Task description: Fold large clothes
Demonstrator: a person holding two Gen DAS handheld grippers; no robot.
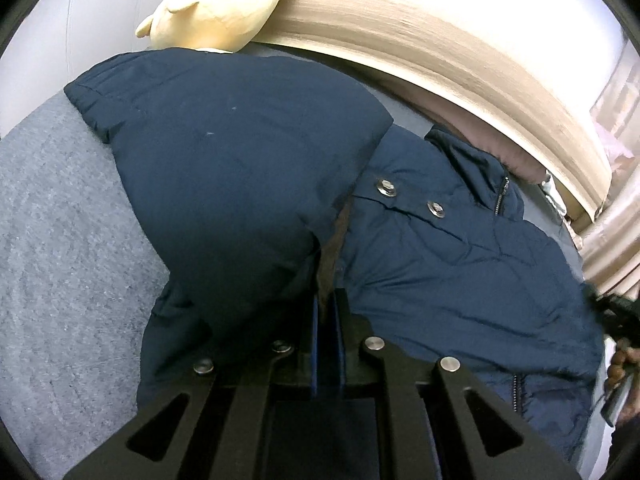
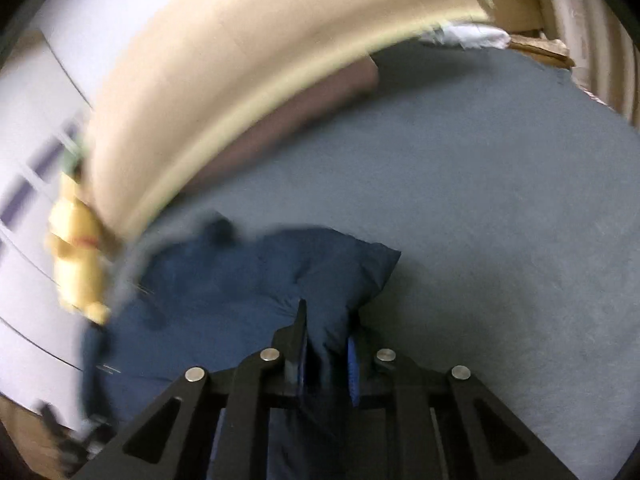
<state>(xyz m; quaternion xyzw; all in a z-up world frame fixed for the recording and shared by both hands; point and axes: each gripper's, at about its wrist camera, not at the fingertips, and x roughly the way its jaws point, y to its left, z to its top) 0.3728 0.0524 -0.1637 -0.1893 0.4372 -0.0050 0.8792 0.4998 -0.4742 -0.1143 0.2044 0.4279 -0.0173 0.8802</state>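
Note:
A navy puffer jacket point(image 1: 440, 264) lies on the grey bed cover point(image 1: 60, 240), one sleeve point(image 1: 224, 168) folded across its body, two metal snaps showing near the collar. My left gripper point(image 1: 329, 300) is shut on the jacket's edge where the brown lining shows. In the blurred right wrist view the jacket point(image 2: 224, 280) lies at lower left. My right gripper point(image 2: 328, 324) is shut on a bunched fold of it, and navy cloth fills the gap between the blue pads point(image 2: 353, 356).
A yellow plush toy point(image 1: 216, 4) leans on the beige headboard point(image 1: 460, 52) behind the jacket. A hand with a bead bracelet point(image 1: 620, 364) is at the right edge. Grey bed cover point(image 2: 500, 220) stretches to the right, with white bedding point(image 2: 472, 38) and a brownish pillow point(image 2: 320, 100) at the far end.

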